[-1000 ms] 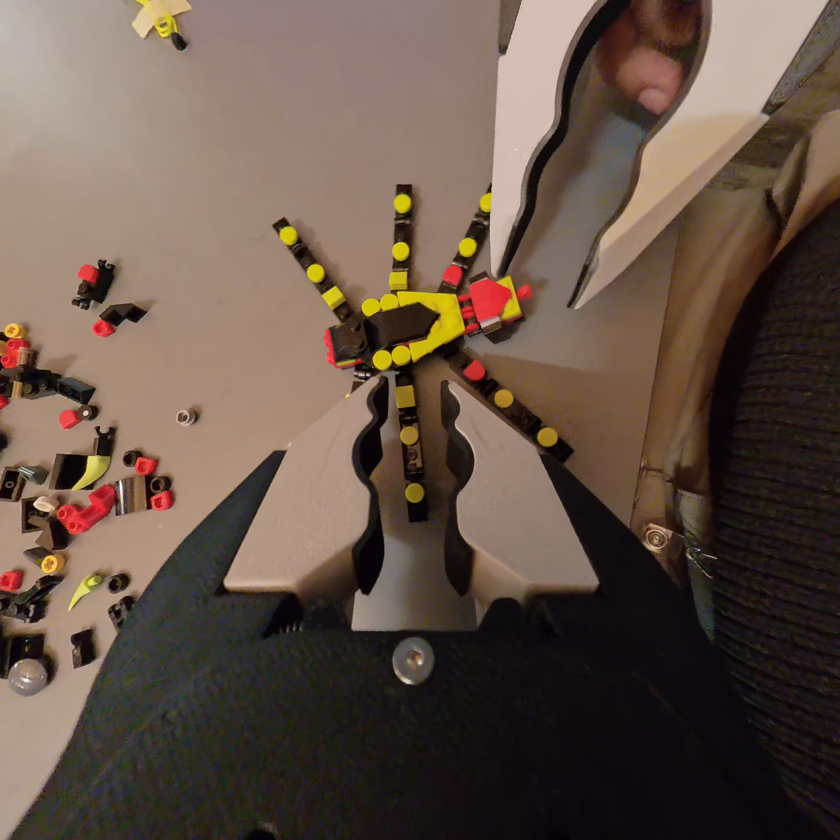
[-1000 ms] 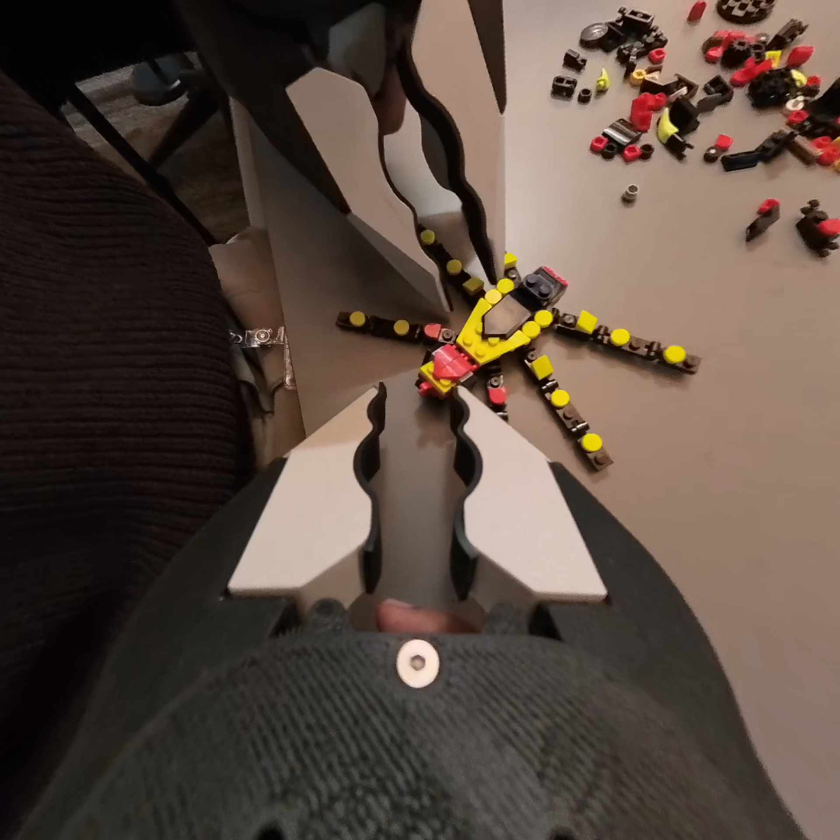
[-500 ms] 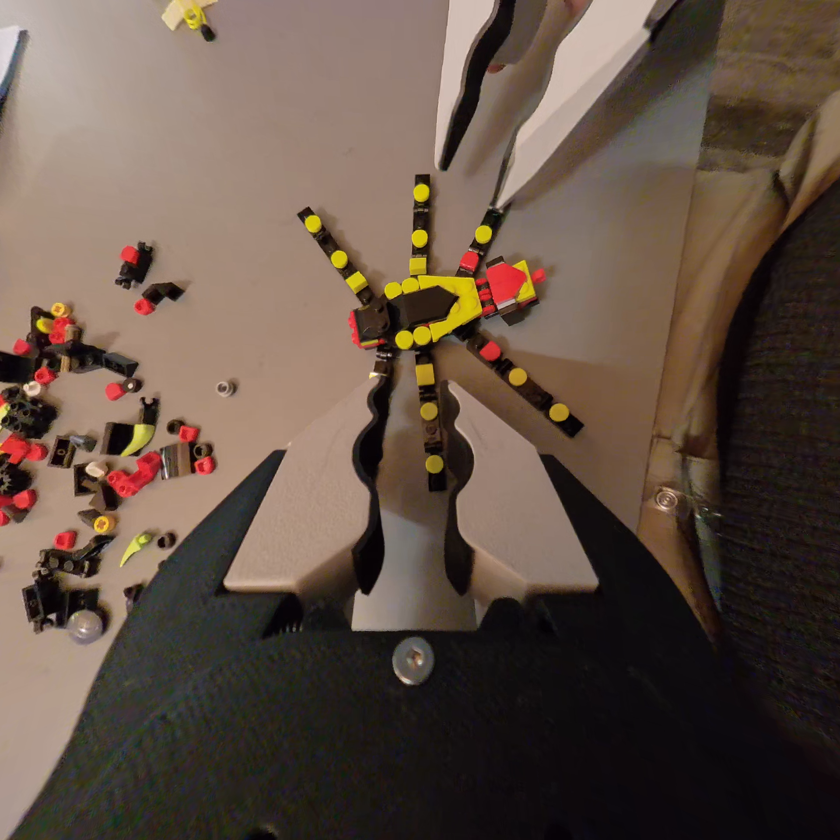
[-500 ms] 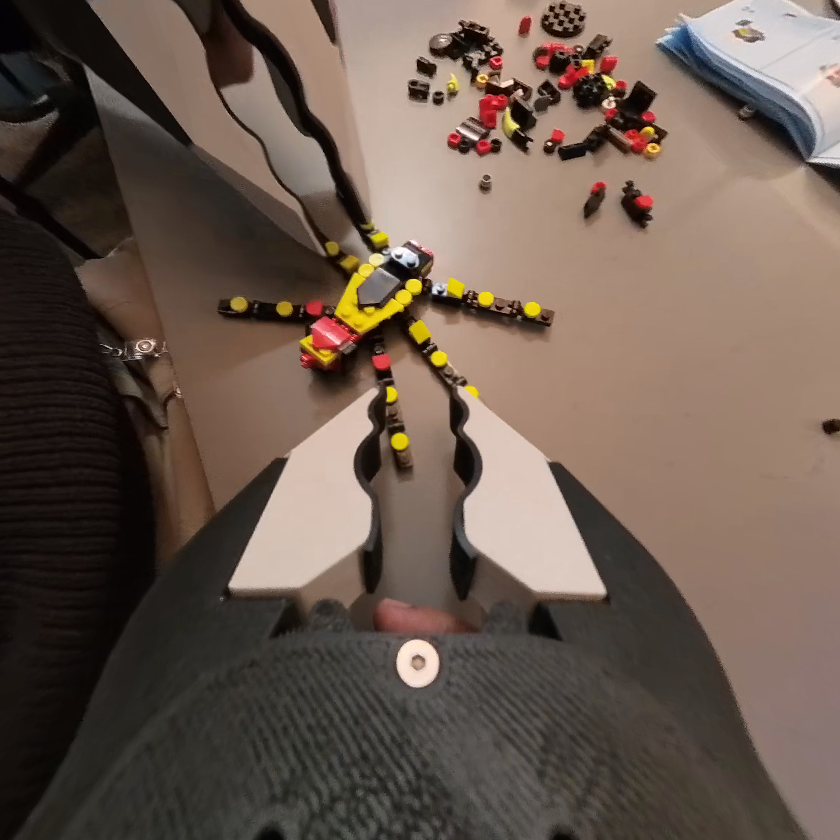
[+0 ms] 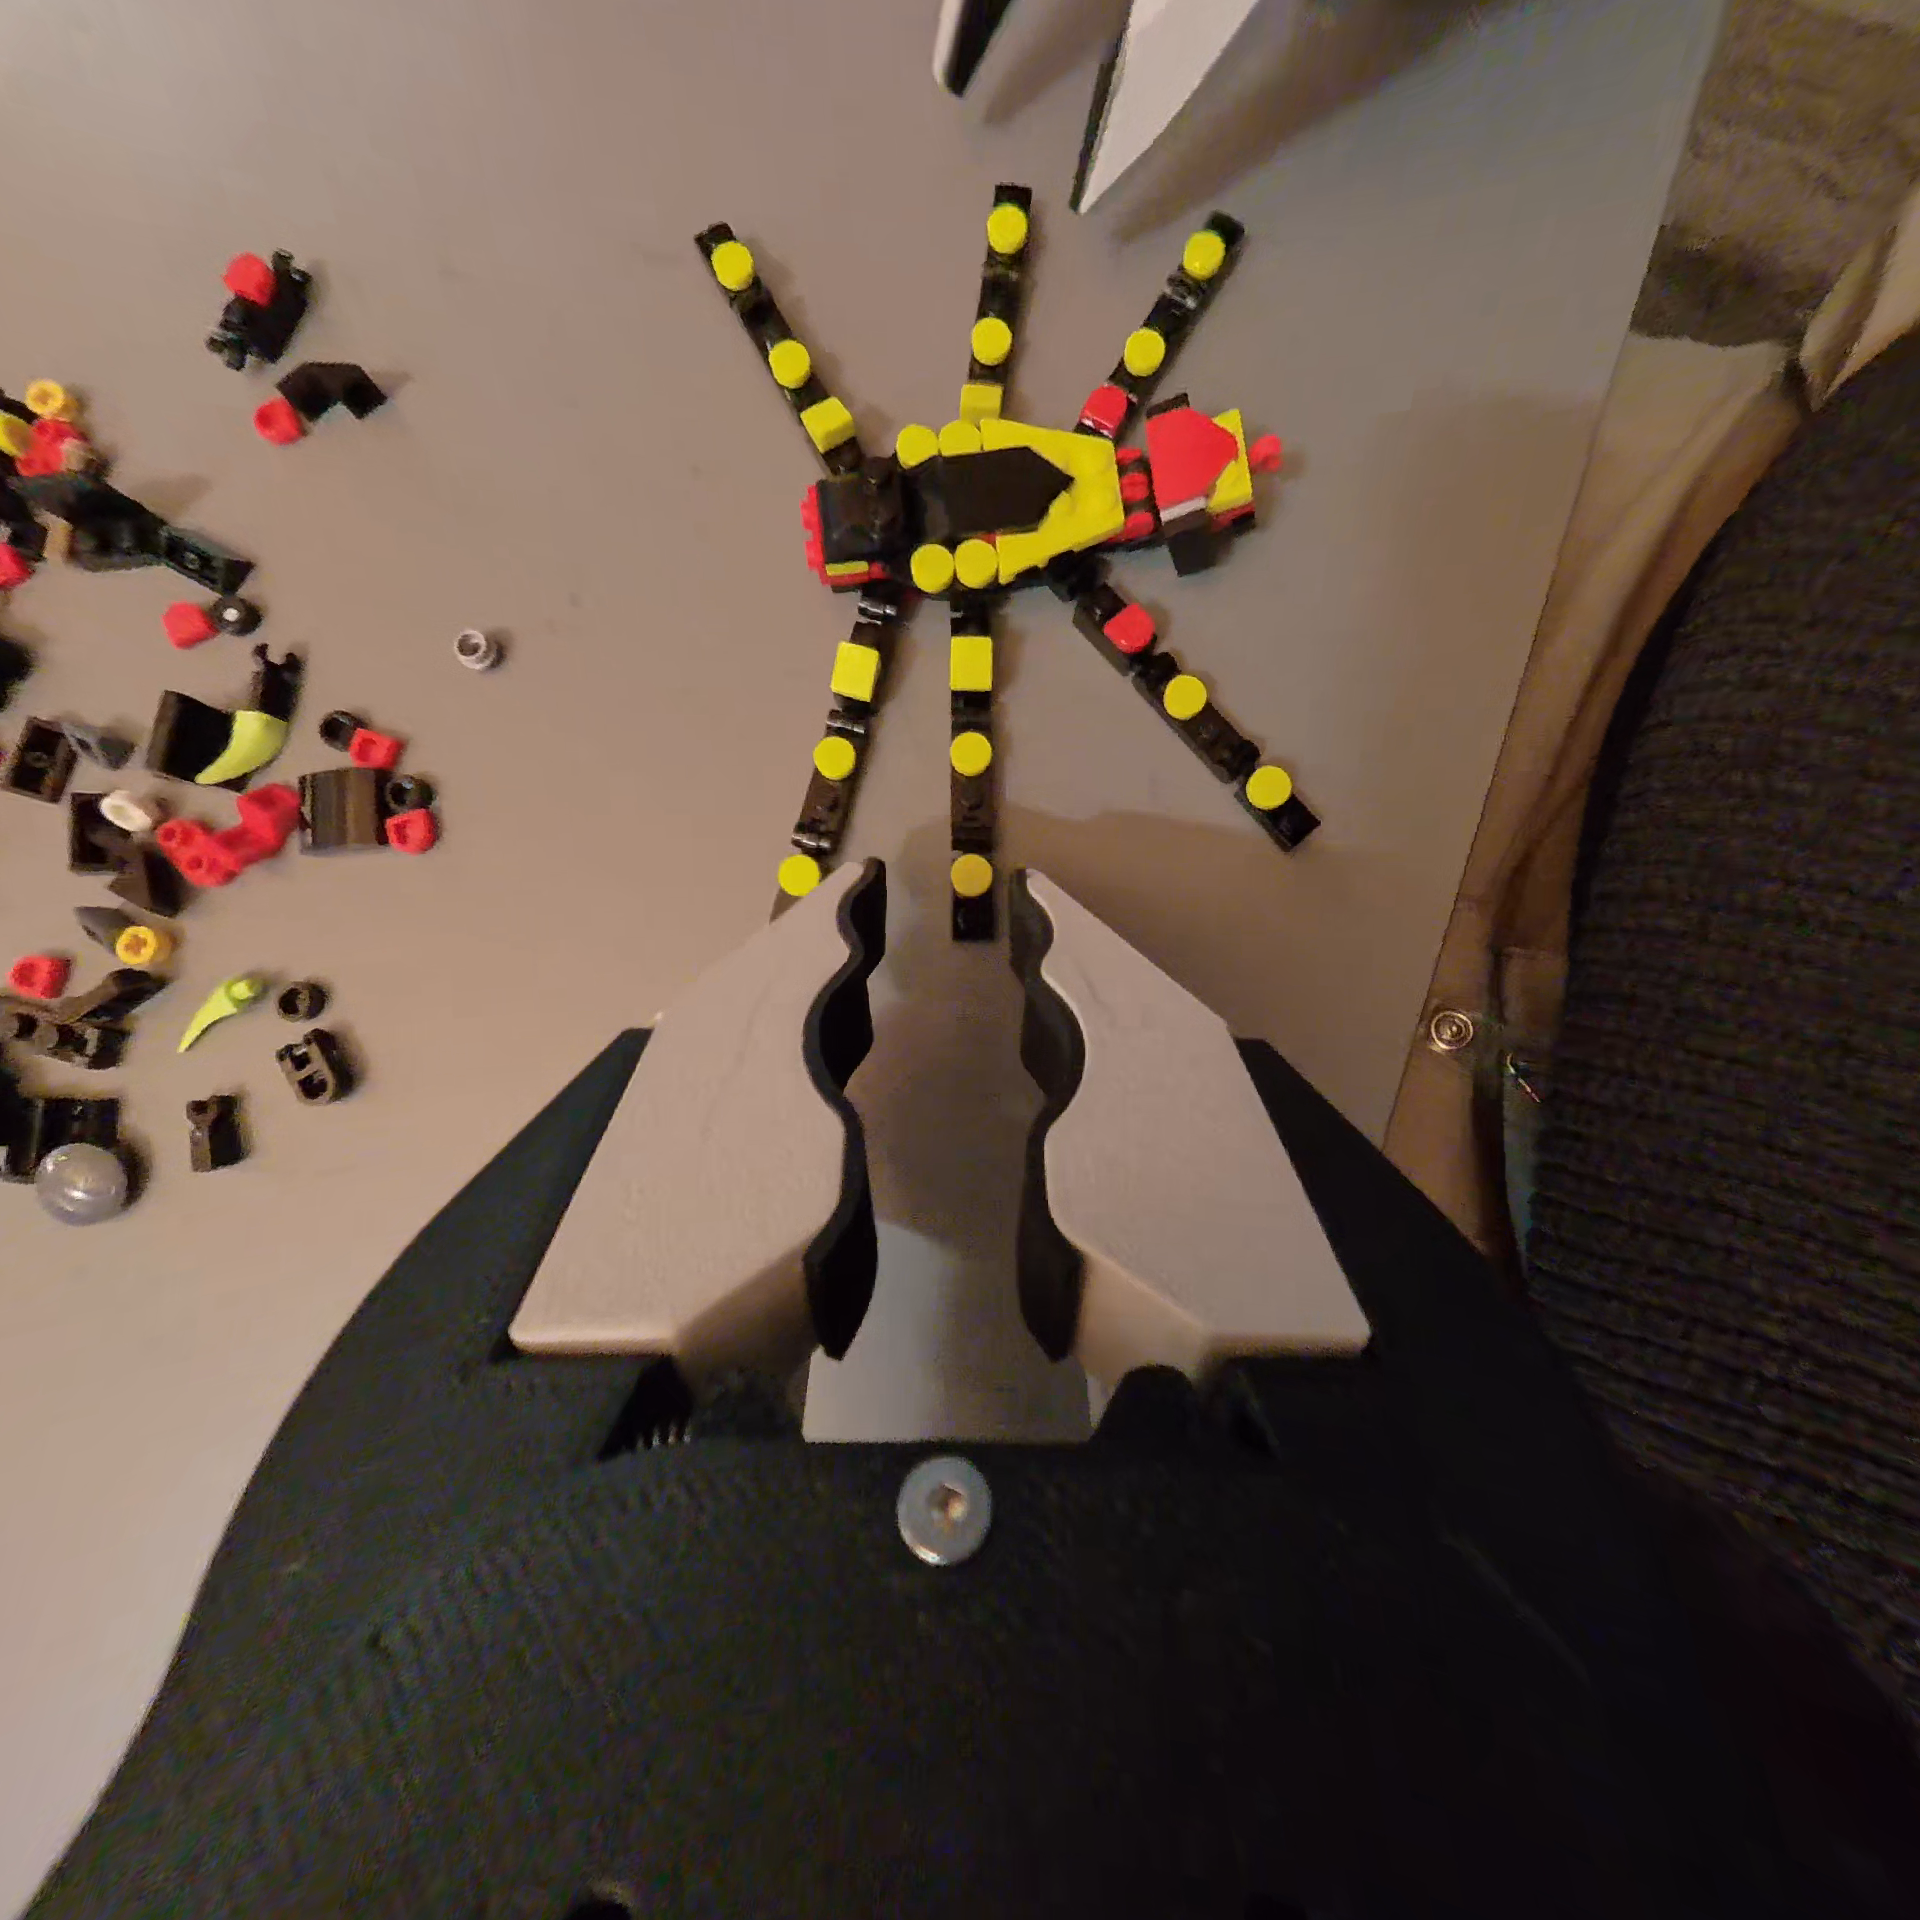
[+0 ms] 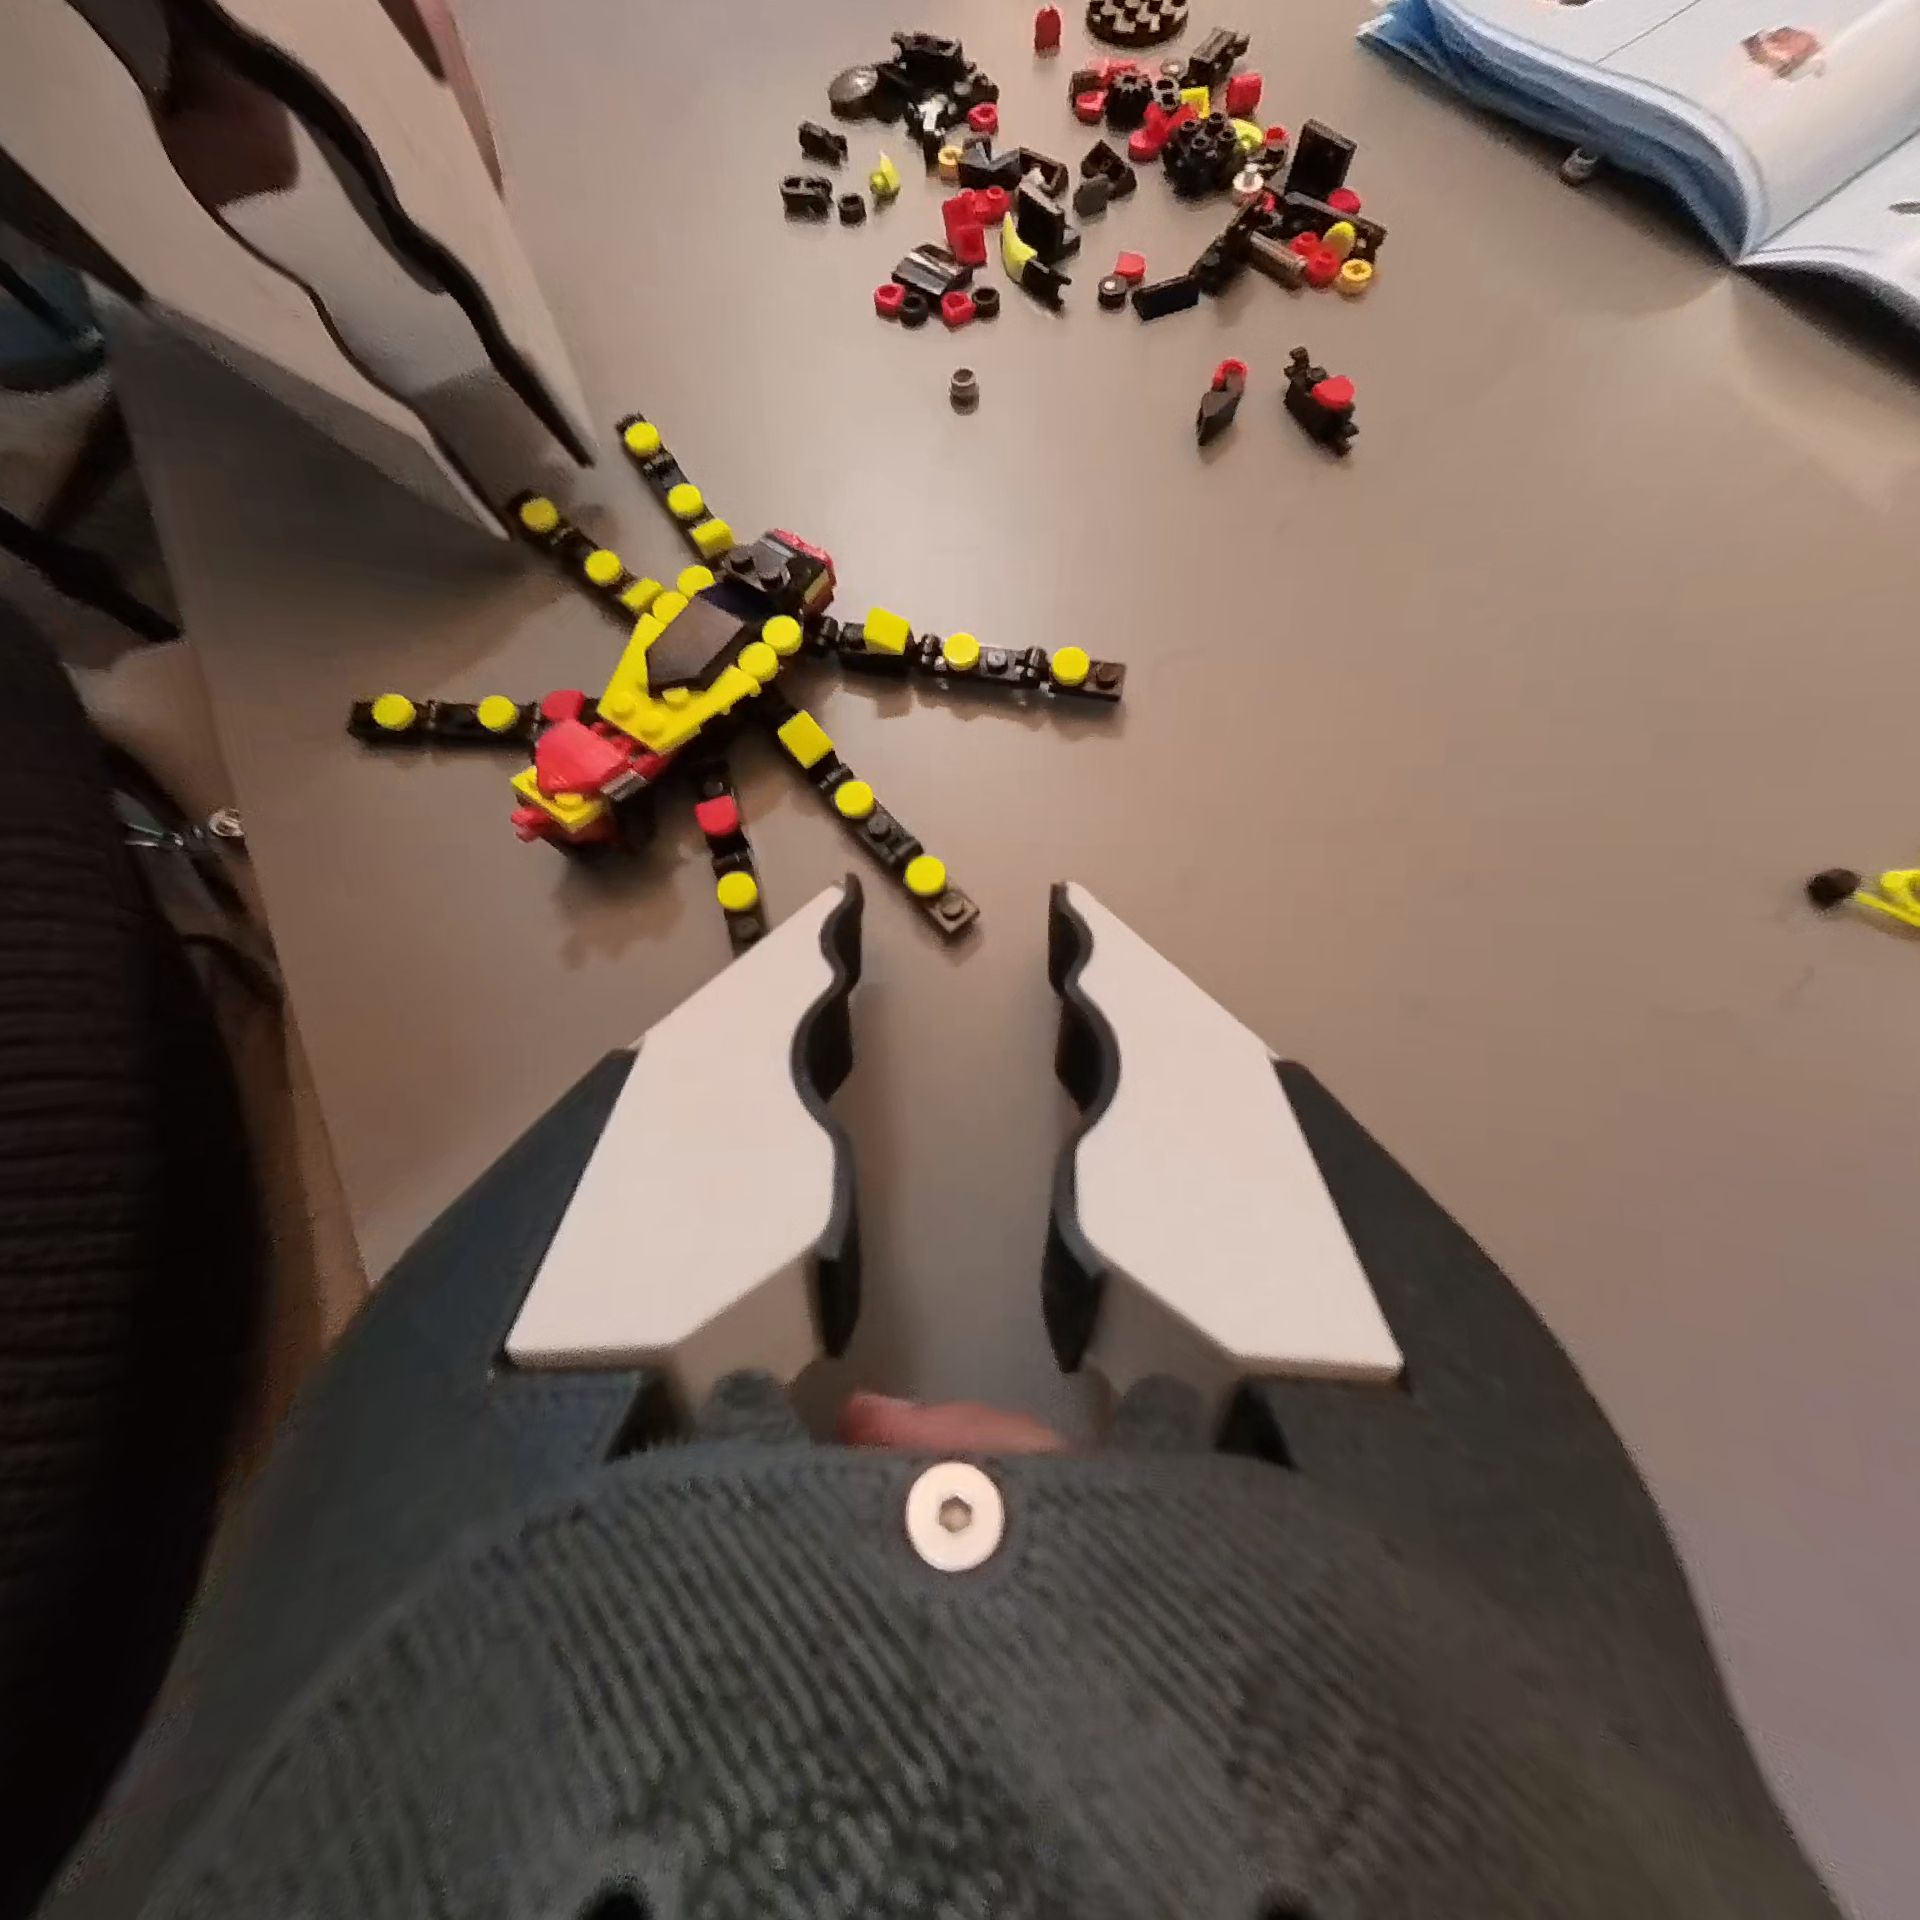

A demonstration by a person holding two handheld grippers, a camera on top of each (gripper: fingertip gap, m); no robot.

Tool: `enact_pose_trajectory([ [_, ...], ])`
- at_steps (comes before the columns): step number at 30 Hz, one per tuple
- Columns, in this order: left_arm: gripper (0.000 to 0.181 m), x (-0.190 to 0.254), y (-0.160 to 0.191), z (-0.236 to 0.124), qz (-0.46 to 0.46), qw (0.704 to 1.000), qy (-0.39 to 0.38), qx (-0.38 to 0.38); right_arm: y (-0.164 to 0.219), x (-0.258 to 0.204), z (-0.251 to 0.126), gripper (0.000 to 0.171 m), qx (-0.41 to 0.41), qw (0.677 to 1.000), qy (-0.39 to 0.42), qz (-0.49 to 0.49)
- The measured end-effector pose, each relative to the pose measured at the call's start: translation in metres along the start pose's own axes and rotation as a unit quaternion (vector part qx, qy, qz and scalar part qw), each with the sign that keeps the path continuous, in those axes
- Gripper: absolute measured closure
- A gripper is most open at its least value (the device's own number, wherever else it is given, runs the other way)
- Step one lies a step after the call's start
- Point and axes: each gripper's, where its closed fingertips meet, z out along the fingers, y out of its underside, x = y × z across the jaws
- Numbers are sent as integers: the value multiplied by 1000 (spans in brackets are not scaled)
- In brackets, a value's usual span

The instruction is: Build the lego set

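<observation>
A black, yellow and red lego spider (image 5: 1013,499) lies flat on the grey table, with several black legs dotted yellow spread out. My left gripper (image 5: 945,883) is open and empty, its tips at the end of the spider's middle near leg. My right gripper (image 6: 954,899) is open and empty, just right of the tips of two legs of the spider (image 6: 691,675). The right gripper's fingers (image 5: 1132,104) show at the top of the left wrist view. The left gripper's fingers (image 6: 416,270) show at the upper left of the right wrist view.
A pile of loose black, red and yellow lego pieces (image 5: 156,748) lies left of the spider, also at the far middle in the right wrist view (image 6: 1091,197). An open instruction booklet (image 6: 1683,125) lies far right. The table edge (image 5: 1507,727) and a person's dark sweater (image 5: 1745,935) are on the right. Left tips to right tips: about 15 cm.
Both grippers have pulled back from the spider, which stays flat on the table. The right gripper has swung right and its jaws stand wider apart. More of the spider's legs show.
</observation>
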Motion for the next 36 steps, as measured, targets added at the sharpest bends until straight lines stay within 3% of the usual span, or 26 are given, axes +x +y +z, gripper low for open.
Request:
enact_pose_trajectory([
  [1,159,0,1,1,4,1000,2,-2,-1,-1,3,136,2,1000,-9,5],
  [9,161,-5,2,6,-8,1000,2,-3,5,-8,15,149,-24,999,-7,-46],
  [17,149,-13,-4,12,-42,999,-4,24,12,-30,8,164,-46,994,-38,-95],
  [24,146,-2,-10,15,-28,999,9,28,9,-23,6,146,-48,996,-13,-76],
  [29,147,13,-14,18,-27,999,29,23,-29,-48,2,121,8,1000,-20,13],
  [36,146,51,-32,30,-24,996,73,36,-35,-56,18,121,3,999,32,-2],
])
